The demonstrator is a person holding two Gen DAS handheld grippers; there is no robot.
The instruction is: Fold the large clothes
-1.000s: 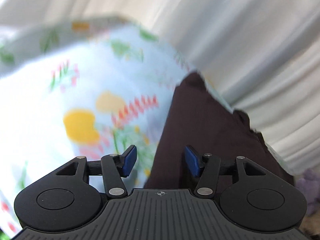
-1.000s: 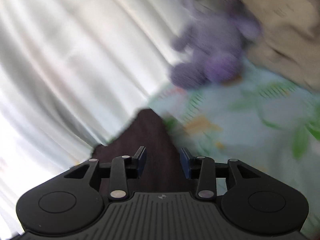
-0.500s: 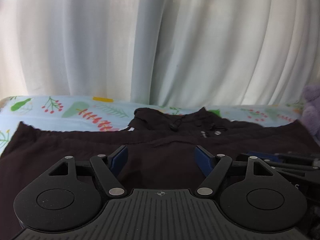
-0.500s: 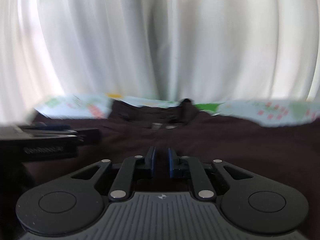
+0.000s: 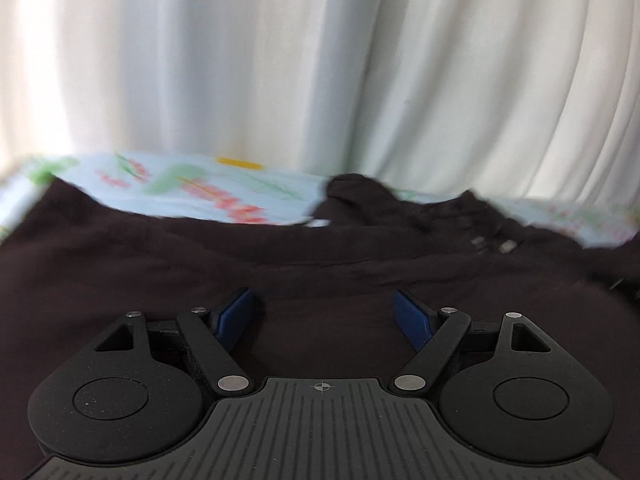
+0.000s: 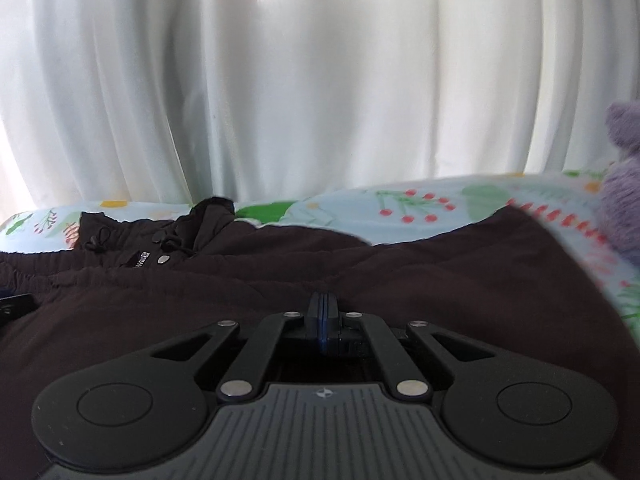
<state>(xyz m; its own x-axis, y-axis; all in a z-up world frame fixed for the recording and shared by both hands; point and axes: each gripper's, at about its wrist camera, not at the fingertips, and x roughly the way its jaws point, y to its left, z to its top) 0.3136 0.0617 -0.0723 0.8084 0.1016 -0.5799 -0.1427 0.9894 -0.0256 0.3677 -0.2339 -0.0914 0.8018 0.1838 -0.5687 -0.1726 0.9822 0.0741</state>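
A large dark brown hooded garment (image 5: 280, 264) lies spread on a floral bedsheet (image 5: 208, 192); its hood, drawstrings and snaps show in the right wrist view (image 6: 160, 248). My left gripper (image 5: 324, 312) is open, blue pads wide apart, low over the dark fabric with nothing between them. My right gripper (image 6: 322, 308) is shut, pads pressed together over the garment (image 6: 440, 280); whether fabric is pinched between them is hidden.
White curtains (image 5: 320, 60) hang behind the bed. A purple plush toy (image 6: 624, 184) sits at the right edge on the sheet (image 6: 420, 200). A bit of the other gripper shows at the far left (image 6: 16, 304).
Both views swung from tilted, blurred looks at the sheet to level views facing the curtain. The left jaws opened wider. The right jaws closed fully.
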